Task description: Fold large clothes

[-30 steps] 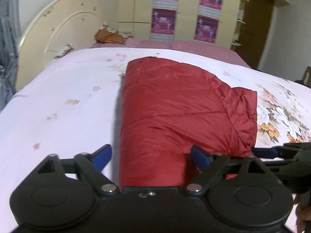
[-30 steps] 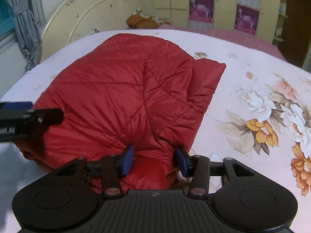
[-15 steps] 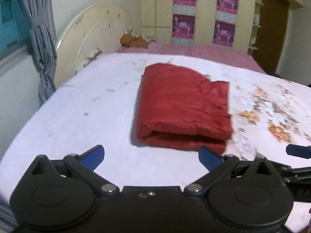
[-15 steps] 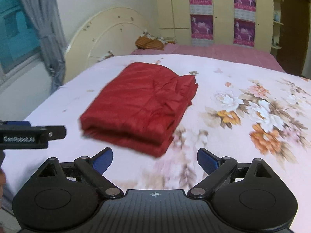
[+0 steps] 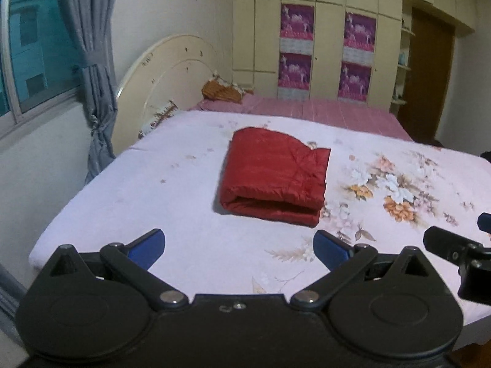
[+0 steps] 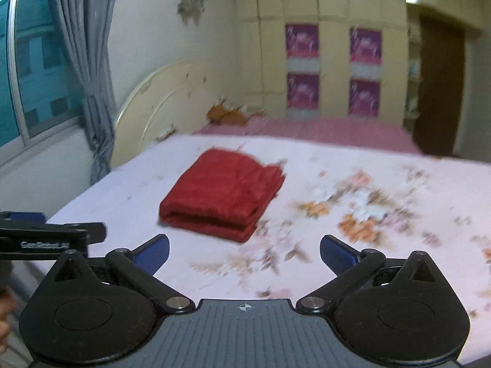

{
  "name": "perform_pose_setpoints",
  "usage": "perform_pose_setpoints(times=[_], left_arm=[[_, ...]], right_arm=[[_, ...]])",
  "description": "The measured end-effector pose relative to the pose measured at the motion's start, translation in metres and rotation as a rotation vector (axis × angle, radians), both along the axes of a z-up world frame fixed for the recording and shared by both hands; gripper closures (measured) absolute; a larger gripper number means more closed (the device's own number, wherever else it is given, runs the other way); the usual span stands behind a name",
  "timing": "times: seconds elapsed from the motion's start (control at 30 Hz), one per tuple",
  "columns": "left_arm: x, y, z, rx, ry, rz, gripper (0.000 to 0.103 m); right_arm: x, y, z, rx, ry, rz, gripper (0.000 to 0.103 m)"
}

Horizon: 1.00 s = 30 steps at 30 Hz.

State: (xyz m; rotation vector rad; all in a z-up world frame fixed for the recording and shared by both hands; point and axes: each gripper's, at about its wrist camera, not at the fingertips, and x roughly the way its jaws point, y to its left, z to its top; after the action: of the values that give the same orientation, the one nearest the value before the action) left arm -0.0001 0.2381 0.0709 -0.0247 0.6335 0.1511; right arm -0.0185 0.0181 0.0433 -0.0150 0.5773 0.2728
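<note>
Nearest, L gripper (image 5: 238,247) has jaws spread wide w/ nothing between them; R gripper (image 6: 244,250) is opening, also w/ nothing in it, both above the near edge of the bed (image 5: 184,260). Further in, the red jacket (image 5: 274,175) lies folded into a thick rectangle mid-bed on the white floral sheet (image 5: 396,190), folded edge toward the cams, well apart from both grippers. Beyond: cream headboard (image 5: 172,70) at left, wardrobe (image 5: 325,30) w/ purple posters on the far wall.

Dim indoor light, ceiling glare, fisheye-bent edges, right view motion-blurred
</note>
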Motion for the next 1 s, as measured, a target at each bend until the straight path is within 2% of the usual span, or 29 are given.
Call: perform_pose_setpoints(times=[0.43,1.0], left_arm=[[-0.018,0.002,0.007,0.0,-0.015,0.033,0.0],[-0.013,0.003,0.006,0.01,-0.005,0.036,0.0]], right_arm=[[-0.013,-0.008,0.01,0.026,-0.027,-0.001,0.0],[-0.01,-0.008,0.008,0.022,-0.023,0.009,0.0]])
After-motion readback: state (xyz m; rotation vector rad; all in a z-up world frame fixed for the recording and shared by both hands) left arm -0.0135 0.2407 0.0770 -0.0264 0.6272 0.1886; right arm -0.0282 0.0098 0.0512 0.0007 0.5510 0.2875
